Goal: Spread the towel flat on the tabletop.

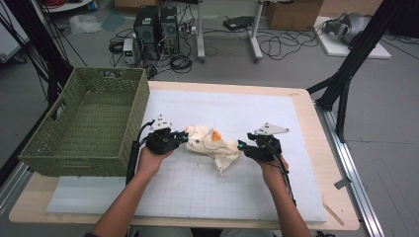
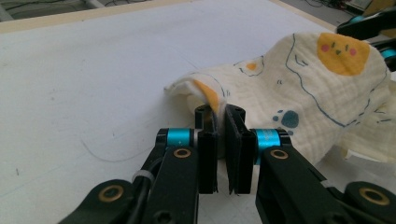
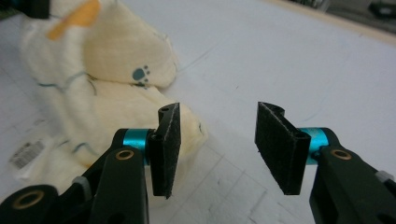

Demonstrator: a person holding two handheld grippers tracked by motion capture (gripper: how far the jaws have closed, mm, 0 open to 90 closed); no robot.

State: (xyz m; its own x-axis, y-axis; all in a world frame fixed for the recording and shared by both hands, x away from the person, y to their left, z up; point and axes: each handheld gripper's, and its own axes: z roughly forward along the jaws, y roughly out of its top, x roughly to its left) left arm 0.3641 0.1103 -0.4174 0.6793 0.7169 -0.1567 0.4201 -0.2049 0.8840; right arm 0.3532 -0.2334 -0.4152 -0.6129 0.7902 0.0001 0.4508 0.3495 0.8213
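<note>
The fingers point(image 2: 208, 140) of the left gripper point(image 2: 220, 122) are pressed together on a fold of the cream cloth point(image 2: 327, 93), pinching its edge where an orange patch shows between the pads. The right gripper point(image 3: 217, 140) has its fingers point(image 3: 275, 144) spread, with bare mat between them and nothing held; the cloth's nearest lobe lies just behind the pad at the left of the right gripper view.

From above, the left gripper point(image 1: 184, 138) meets the cloth point(image 1: 212, 145) at its nine o'clock edge, and the right gripper point(image 1: 242, 146) sits just beside its three o'clock edge. The cloth lies bunched near the middle of the white mat point(image 1: 207, 192), printed with an orange face, blue lines and a paw mark.

The mat covers a wooden table point(image 1: 341, 217). A green woven basket point(image 1: 89, 123) stands at nine o'clock from the cloth, well apart from it, at the table's left edge.
</note>
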